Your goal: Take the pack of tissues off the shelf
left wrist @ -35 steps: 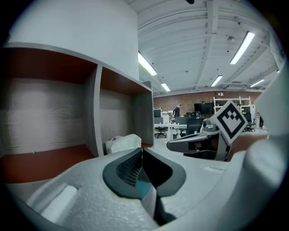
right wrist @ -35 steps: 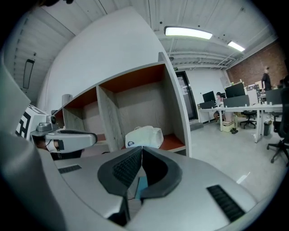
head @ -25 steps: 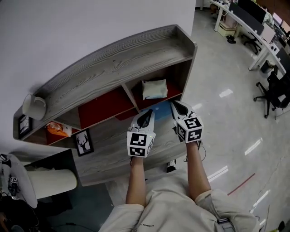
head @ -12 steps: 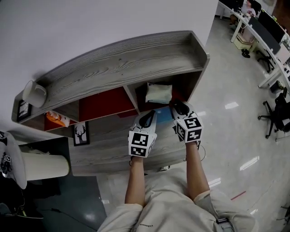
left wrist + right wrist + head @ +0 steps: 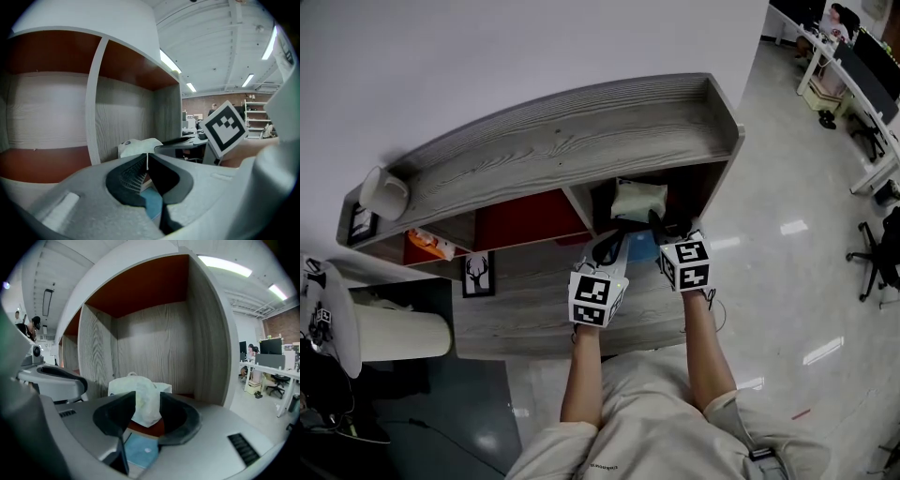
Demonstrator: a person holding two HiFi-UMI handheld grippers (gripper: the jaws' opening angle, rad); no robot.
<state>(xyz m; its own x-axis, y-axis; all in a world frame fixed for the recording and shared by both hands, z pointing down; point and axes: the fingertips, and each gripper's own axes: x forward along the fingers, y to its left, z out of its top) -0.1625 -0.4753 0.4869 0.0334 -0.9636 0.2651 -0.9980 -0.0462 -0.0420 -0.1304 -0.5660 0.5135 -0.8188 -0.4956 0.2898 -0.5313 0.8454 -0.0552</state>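
White-wrapped, the pack of tissues [image 5: 139, 383] sits in the shelf [image 5: 154, 338] compartment just ahead of the right gripper [image 5: 146, 404], whose jaws have just been opening and hold nothing, while the left gripper [image 5: 147, 161] has its jaws closed and empty, so this looks like the reach, and next the right should advance until the pack is between its jaws, then close.

Left tool [image 5: 147, 160] fills the bottom, its 2 jaws pressed together with only a thin seam and nothing between. Just past the tips is the white pack of tissues [image 5: 137, 147], sitting in the shelf [image 5: 47, 117] compartment right of the pale upright divider [image 5: 96, 93]. A blue patch [image 5: 153, 206] shows below the jaws. Right of the tips the right tool [image 5: 176, 141] reaches in, its marker cube [image 5: 225, 126] tilted. Ceiling lights [image 5: 168, 60] are up and to the right.
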